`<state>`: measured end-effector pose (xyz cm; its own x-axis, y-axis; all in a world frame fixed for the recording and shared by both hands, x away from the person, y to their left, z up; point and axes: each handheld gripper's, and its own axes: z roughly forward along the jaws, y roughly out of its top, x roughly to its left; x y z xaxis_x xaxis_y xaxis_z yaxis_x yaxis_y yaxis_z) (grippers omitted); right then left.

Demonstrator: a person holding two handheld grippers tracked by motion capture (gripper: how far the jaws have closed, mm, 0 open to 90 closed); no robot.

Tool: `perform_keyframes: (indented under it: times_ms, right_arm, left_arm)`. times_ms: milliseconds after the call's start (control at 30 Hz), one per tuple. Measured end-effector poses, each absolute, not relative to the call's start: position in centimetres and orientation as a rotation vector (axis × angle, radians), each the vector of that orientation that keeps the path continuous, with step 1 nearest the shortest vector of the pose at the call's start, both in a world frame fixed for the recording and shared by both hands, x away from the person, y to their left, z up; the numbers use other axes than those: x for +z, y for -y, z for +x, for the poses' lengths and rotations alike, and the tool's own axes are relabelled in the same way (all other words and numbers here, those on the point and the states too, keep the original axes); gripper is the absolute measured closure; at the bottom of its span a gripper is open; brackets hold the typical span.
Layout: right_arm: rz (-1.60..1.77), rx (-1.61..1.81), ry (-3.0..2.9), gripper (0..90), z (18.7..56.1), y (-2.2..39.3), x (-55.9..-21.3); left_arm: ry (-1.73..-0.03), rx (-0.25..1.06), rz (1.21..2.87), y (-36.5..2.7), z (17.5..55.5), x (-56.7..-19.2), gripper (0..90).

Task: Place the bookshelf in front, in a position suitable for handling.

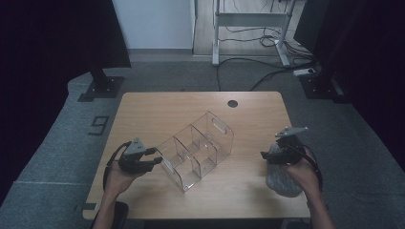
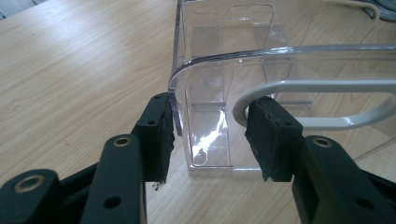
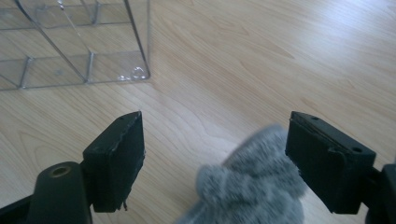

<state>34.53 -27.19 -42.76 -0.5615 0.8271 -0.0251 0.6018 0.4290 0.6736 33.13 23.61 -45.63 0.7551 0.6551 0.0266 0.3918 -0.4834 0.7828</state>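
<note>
A clear plastic organizer (image 1: 198, 148) with several compartments lies slantwise on the middle of the wooden table (image 1: 157, 107). My left gripper (image 1: 158, 156) is at its near left end. In the left gripper view, the left gripper (image 2: 210, 135) straddles the organizer's (image 2: 224, 70) end wall, one pad against the outer corner and the other at the end of the handle slot (image 2: 327, 102). My right gripper (image 1: 270, 150) hovers at the table's right front, over a grey fuzzy cloth item (image 1: 284, 181). The right gripper (image 3: 215, 140) is open, with the grey item (image 3: 247, 186) low between its pads.
A round cable hole (image 1: 232, 103) sits near the table's far edge. Bare wood lies between the organizer's corner (image 3: 135, 70) and the grey item. Black stand bases (image 1: 100, 88) and a desk frame with cables (image 1: 250, 28) stand on the floor beyond.
</note>
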Motion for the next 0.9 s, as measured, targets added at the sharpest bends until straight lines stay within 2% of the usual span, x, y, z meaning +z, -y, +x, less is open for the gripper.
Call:
perform_keyframes:
  times_ms: [233, 733, 800, 833, 900]
  right_arm:
    - [1.28, 0.813, -2.335, 16.0, 34.1, 29.2, -44.4]
    - [1.383, 0.767, -2.37, 16.6, 33.5, 31.2, -48.7]
    - [1.386, 0.758, -2.382, 16.8, 33.6, 31.2, -49.3]
    - [1.392, 0.756, -2.38, 17.0, 33.6, 31.2, -49.5]
    - [1.403, 0.754, -2.383, 17.4, 33.8, 31.3, -50.1]
  left_arm:
    - [-0.773, 0.451, 2.122, -22.9, 33.2, -45.9, 38.4]
    - [-0.779, 0.399, 2.095, -22.6, 33.9, -46.2, 41.6]
    - [-0.798, 0.395, 2.083, -22.6, 33.9, -46.4, 36.0]
    - [-0.807, 0.396, 2.071, -22.6, 34.0, -46.5, 36.0]
    - [-0.815, 0.39, 2.05, -22.7, 34.2, -46.8, 29.3]
